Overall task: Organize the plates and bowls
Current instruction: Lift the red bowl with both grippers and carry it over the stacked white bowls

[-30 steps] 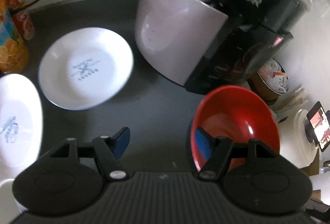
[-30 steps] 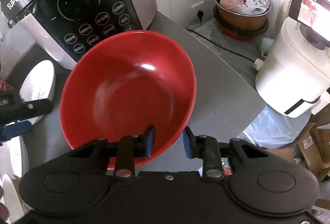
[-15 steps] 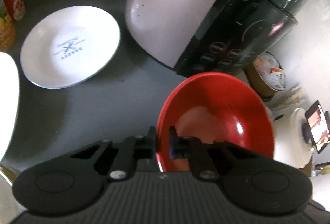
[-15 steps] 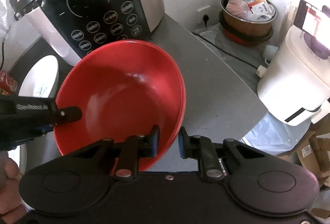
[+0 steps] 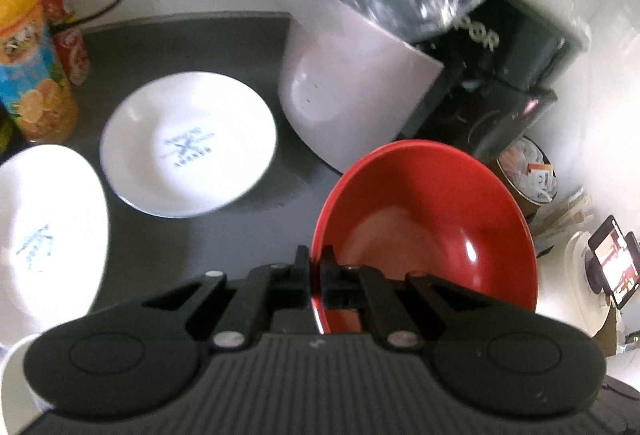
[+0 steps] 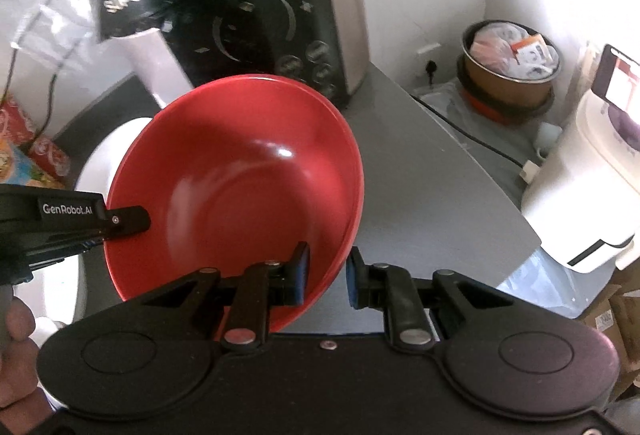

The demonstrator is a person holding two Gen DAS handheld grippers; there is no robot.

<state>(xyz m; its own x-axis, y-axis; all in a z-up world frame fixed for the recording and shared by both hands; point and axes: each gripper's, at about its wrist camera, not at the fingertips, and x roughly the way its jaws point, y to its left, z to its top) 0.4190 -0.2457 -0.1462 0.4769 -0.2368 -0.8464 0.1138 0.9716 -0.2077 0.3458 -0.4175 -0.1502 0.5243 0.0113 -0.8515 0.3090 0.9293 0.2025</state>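
both my grippers pinch the red bowl (image 6: 240,175) above the counter (image 6: 420,175): left gripper (image 5: 316,267) clamped on its rim, right gripper (image 6: 326,275) astride the opposite edge. i'd carry it level towards the white plates (image 5: 188,143).

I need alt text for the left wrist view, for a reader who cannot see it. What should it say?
The left hand-held gripper is shut on the near rim of a red bowl above a dark grey counter. Two white plates lie to the left, and a rice cooker stands behind.
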